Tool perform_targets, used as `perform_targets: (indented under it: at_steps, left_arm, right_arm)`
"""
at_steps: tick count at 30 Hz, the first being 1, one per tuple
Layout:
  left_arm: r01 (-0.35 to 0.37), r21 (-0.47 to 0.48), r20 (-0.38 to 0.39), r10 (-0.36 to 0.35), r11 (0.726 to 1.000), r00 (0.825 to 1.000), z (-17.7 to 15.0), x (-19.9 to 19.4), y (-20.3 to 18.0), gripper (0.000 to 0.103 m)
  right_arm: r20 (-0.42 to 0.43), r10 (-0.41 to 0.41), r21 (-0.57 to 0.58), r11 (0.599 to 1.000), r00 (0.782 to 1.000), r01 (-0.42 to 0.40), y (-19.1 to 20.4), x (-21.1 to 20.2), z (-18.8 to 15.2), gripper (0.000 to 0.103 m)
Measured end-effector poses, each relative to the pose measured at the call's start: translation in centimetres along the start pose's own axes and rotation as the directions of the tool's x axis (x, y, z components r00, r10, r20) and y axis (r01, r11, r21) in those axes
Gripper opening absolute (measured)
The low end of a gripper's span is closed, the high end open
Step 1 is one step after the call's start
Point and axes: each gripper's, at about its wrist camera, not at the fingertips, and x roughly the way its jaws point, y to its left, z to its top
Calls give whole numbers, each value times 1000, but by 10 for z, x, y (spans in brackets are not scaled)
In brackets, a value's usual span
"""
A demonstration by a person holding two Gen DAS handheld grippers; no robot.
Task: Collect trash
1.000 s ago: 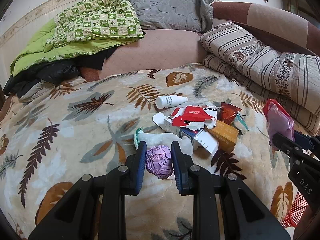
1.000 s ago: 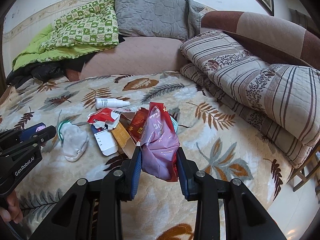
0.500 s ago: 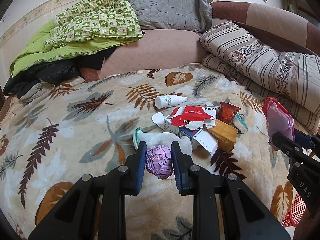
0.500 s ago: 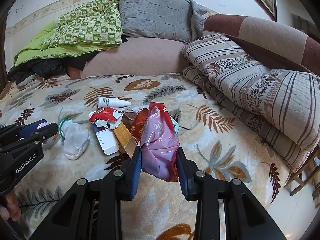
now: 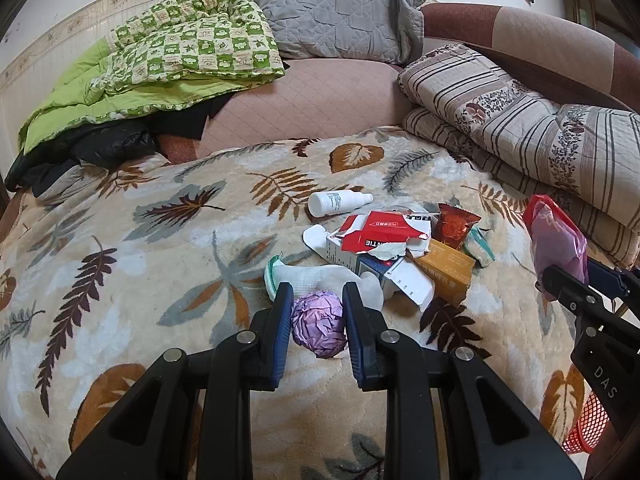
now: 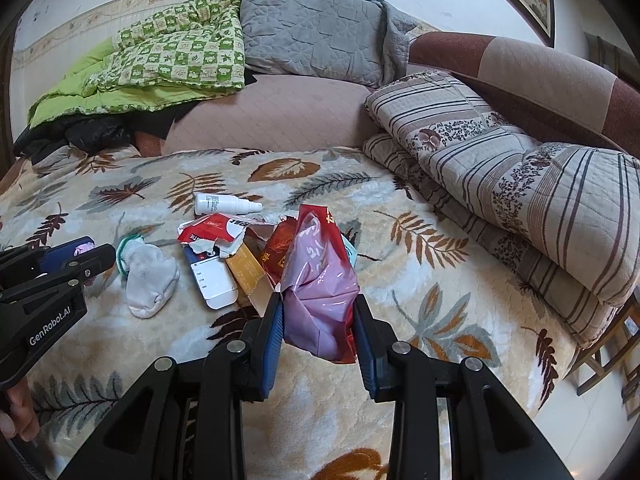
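While the left gripper (image 5: 317, 312) pinches a crumpled purple paper ball (image 5: 319, 329) between its blue pads, the right gripper (image 6: 318, 312) squeezes a pink and red plastic bag (image 6: 318, 292) that sticks up between its two fingers. Both are held just above a bed covered by a fuzzy leaf-print blanket (image 5: 120, 280).

More trash lies in a small pile near the middle of the blanket. A white sock (image 5: 320, 278) with a green cuff lies nearest the paper ball. Just to its right is a torn red and white box (image 5: 380, 232) on top of a white carton (image 5: 404, 284), with an orange box (image 5: 448, 268) beside them. A dark red snack wrapper (image 5: 456, 222) sits behind the orange box. A small white bottle (image 5: 338, 202) lies on its side at the far edge of the pile.

Far back, a green checked quilt (image 5: 192, 48) and a gray pillow (image 5: 336, 12) are heaped up. Folded striped blankets (image 6: 500, 168) are stacked on the right. A red mesh basket (image 5: 584, 426) peeks in at the near right edge of the left view.
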Motion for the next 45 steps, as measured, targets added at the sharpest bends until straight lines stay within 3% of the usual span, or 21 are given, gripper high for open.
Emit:
perform_targets:
  at_steps: [32,40,45]
  left_arm:
    - [10,2,-7,-10,1000,1000,1,0,-7,24]
    - [89,31,-22,-88,996,996,-1,1,-16,24]
    - [205,96,-60,-200,974,978,-8,-5,-40,24]
  right_arm:
    - [2,-4,-12,1000,1000,4,1,0,-1,36]
    - [-20,67,155,986,998,-63,-34,-2,3,36]
    - [-4,99,261,961,995,-95,-67,-20,1,36]
